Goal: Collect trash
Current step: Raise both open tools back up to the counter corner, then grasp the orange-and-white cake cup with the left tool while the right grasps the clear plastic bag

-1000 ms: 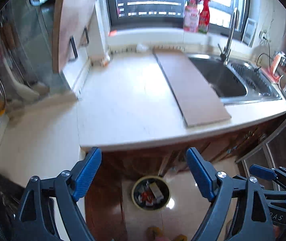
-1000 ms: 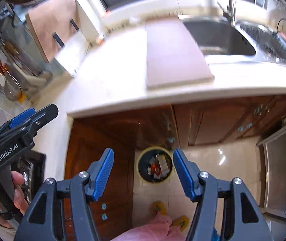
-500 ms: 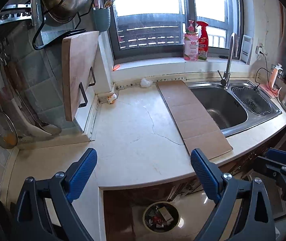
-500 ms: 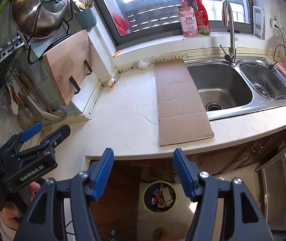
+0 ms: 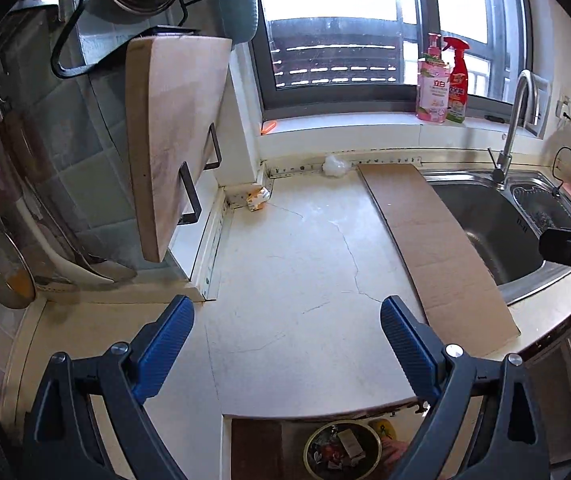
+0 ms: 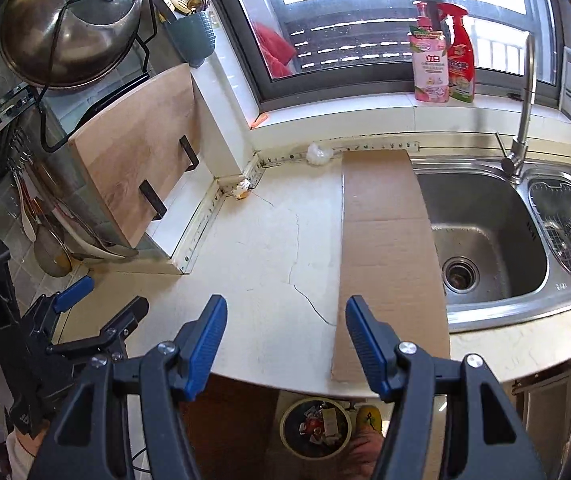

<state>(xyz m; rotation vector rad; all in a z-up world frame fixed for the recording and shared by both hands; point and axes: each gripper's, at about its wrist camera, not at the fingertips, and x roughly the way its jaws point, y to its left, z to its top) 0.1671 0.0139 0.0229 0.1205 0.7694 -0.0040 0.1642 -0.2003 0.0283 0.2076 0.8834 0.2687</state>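
Note:
A crumpled white scrap (image 5: 335,165) (image 6: 319,154) lies against the back wall of the counter. A small orange-and-white wrapper (image 5: 257,199) (image 6: 241,191) sits in the corner by the white ledge. A long flat cardboard sheet (image 5: 433,248) (image 6: 385,248) lies beside the sink. On the floor below the counter edge stands a round bin (image 5: 341,450) (image 6: 315,428) with trash in it. My left gripper (image 5: 287,344) (image 6: 101,300) is open and empty over the counter's front. My right gripper (image 6: 285,336) is open and empty, just right of the left one.
A wooden cutting board (image 5: 173,136) leans on a rack at the left, with ladles and a pot lid hung near it. A steel sink (image 6: 481,224) with a tap (image 6: 523,112) fills the right. Two bottles (image 6: 441,56) stand on the window sill.
Both grippers rose from below the counter edge to above it and moved forward over the counter. The bin slid to the bottom of both views. Both stayed open and empty.

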